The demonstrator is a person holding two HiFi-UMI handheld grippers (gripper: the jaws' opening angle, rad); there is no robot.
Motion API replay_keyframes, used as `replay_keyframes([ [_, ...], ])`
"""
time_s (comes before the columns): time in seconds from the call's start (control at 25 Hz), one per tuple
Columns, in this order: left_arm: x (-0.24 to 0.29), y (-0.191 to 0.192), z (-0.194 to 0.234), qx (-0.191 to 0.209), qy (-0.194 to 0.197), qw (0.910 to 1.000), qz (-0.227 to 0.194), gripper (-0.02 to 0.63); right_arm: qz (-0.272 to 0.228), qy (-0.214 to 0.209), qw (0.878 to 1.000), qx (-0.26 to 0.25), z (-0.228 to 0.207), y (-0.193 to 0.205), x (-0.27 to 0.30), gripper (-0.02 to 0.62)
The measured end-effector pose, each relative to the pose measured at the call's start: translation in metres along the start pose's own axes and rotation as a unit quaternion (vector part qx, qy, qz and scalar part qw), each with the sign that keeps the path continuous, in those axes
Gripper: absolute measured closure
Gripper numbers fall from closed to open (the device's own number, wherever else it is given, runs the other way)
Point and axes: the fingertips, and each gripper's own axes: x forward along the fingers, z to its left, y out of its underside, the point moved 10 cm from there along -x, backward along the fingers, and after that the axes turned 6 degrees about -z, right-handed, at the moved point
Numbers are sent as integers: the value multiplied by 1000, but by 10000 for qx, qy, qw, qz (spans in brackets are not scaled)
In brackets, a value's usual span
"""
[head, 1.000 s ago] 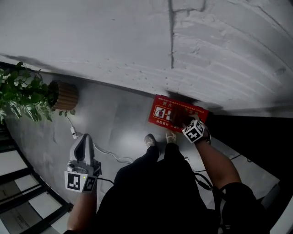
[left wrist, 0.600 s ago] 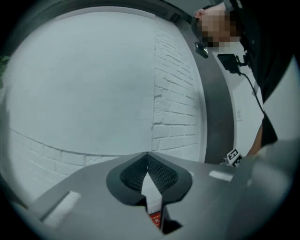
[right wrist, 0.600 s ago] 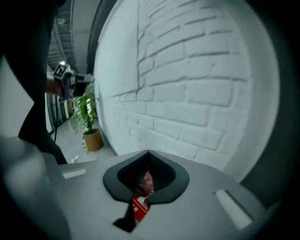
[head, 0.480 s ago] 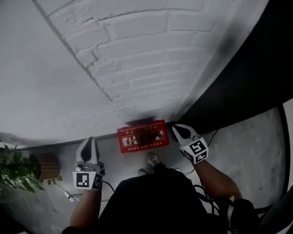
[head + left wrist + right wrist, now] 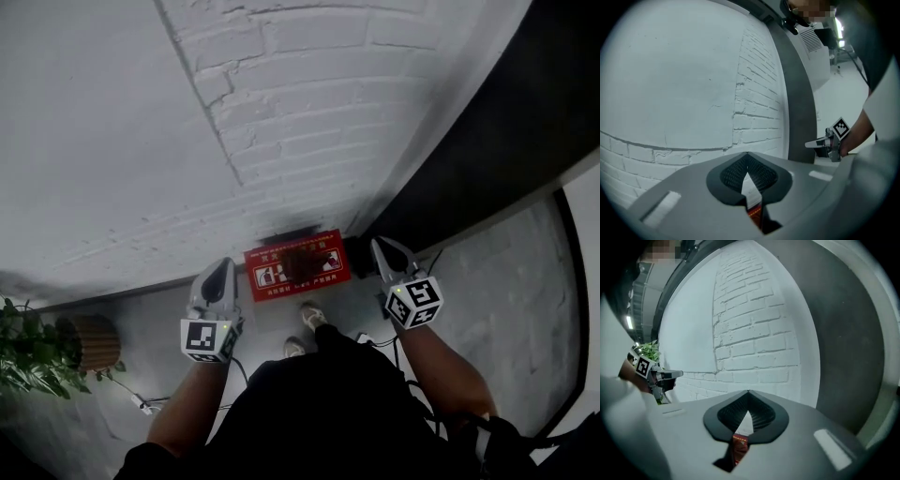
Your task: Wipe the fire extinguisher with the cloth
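The red fire extinguisher box (image 5: pixel 297 265) sat on the floor (image 5: pixel 506 281) against the white brick wall (image 5: pixel 309 112), at lower centre of the head view. The left gripper (image 5: pixel 218 269) and right gripper (image 5: pixel 384 249) hovered on either side of it in frame, each with jaws pressed together on nothing

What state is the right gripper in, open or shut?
Shut. In its own view the right gripper shows jaws touching at the tips, nothing clamped between them.
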Motion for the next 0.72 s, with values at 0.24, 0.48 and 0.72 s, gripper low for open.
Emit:
replay_keyframes([
  [0.24,-36,-5,21,-1,-337,9994,64,606,33,235,9997,114,-9,7,-3,595],
  [0.48,-60,0,35,-148,-661,9976,119,606,87,140,9999,-14,-2,3,18,595],
  [0.72,-74,-6,54,-155,-910,9957,8,606,93,59,9999,-76,10,-4,32,595],
])
